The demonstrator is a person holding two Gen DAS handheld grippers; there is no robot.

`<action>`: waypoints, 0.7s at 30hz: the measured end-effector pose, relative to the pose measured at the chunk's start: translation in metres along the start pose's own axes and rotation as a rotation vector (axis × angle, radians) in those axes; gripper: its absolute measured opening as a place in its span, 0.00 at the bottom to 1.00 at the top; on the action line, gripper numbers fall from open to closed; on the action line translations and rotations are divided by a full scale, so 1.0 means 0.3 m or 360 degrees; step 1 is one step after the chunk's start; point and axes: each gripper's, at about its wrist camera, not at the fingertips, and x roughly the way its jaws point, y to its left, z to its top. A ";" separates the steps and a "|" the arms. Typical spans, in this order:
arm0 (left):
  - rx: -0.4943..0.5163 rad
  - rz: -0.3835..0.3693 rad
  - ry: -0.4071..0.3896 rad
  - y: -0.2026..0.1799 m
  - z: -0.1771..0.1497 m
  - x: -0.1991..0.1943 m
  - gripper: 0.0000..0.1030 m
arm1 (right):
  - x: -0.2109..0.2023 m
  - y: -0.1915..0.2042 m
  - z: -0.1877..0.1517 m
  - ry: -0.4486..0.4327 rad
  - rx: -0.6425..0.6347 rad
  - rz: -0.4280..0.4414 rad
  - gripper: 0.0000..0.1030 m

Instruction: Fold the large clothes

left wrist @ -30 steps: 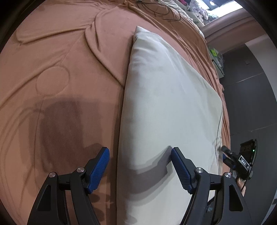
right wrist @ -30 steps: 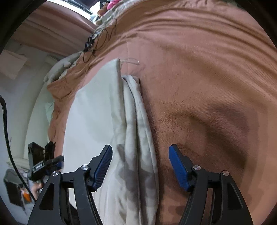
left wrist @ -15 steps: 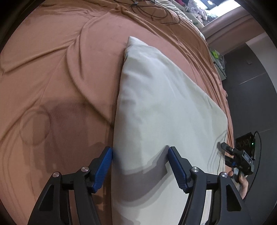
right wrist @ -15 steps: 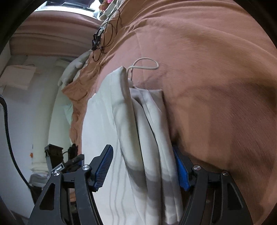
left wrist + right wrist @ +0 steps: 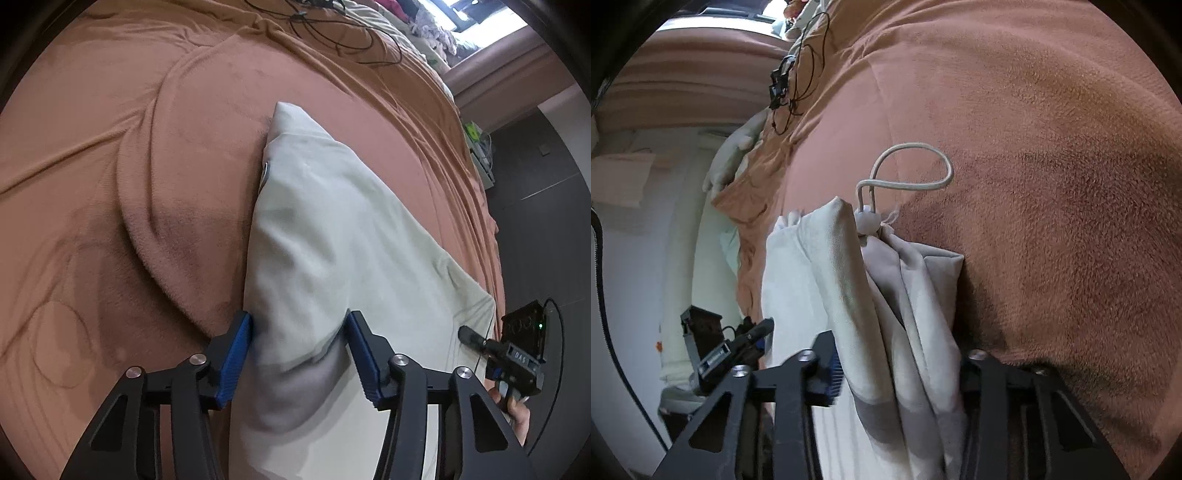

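Left wrist view, garment: the pale green garment (image 5: 343,236) lies folded on the bed, over the brown blanket (image 5: 129,155); its left edge runs up from the gripper to a far corner.
Left wrist view, left gripper: the left gripper (image 5: 299,354) has just been closing its jaws; a raised fold of the garment edge is between the blue pads (image 5: 236,354), and both pads touch the cloth, so it grips the edge.
Left wrist view, other side: only here the right gripper (image 5: 466,334) is seen from outside, low at the right edge of the garment, with the hand (image 5: 517,410) that holds its grip.
Left wrist view, background: black cables (image 5: 332,29) lie at the far end of the blanket.
Right wrist view, garment: this view shows the stacked layers at the garment's right edge (image 5: 886,295), which the left view does not show.
Right wrist view, cord: a white drawstring (image 5: 912,166) with a round stopper loops out on the blanket at the far corner.
Right wrist view, right gripper: the right gripper (image 5: 905,369) has just been closing; the bunched layers fill the gap between its fingers, and it grips them.
Right wrist view, left gripper: small at the left, blurred.
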 end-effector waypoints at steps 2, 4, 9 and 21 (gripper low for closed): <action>0.0015 0.0022 -0.0012 -0.010 -0.005 -0.005 0.41 | -0.015 0.022 -0.015 -0.0038 -0.0048 -0.0012 0.23; 0.0052 0.0043 -0.0033 -0.028 -0.013 -0.019 0.33 | -0.029 0.050 -0.024 -0.0064 -0.0084 -0.0024 0.19; 0.0085 0.0045 -0.0076 -0.053 -0.023 -0.083 0.20 | -0.085 0.156 -0.052 -0.0138 -0.0175 -0.0038 0.16; 0.0176 -0.0114 -0.0283 -0.154 -0.125 -0.387 0.12 | -0.302 0.438 -0.256 -0.0332 -0.0334 0.0027 0.15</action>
